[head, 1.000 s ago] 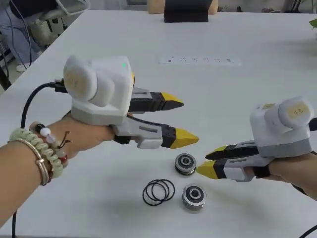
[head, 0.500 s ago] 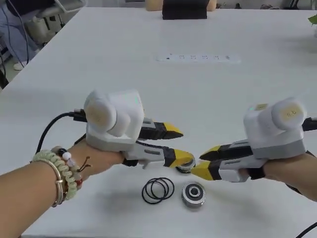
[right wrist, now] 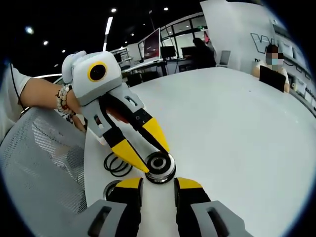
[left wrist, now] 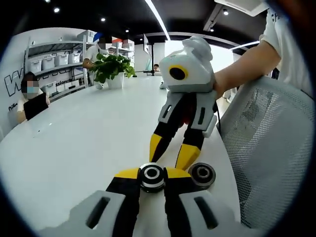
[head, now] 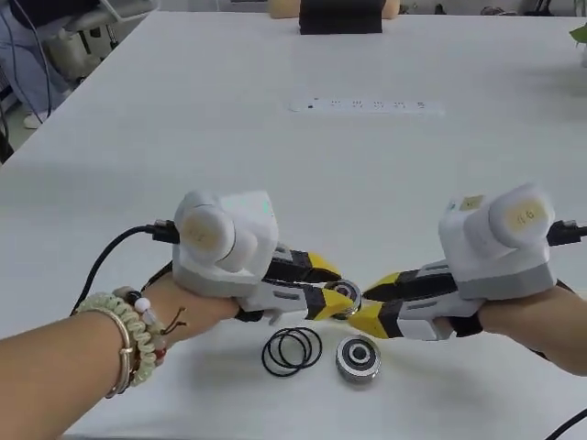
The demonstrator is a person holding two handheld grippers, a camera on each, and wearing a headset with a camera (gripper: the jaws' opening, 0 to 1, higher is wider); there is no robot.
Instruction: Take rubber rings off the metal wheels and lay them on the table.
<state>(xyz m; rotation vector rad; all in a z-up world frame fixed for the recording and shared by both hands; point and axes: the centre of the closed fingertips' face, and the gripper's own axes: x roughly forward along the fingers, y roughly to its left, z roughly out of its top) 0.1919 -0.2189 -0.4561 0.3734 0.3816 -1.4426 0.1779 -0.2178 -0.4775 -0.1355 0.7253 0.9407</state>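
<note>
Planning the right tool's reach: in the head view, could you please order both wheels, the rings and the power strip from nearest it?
1. Held wheel, in left tool.
2. Loose wheel, beside the right tool.
3. Rings, past that wheel.
4. Power strip, far back.

a white power strip (head: 367, 107) is seen lying flat at the far middle, and a dark box (head: 341, 18) is set beyond it. a potted plant (left wrist: 112, 69) is placed far right, before shelves (left wrist: 54, 61) stacked with bins.
</note>
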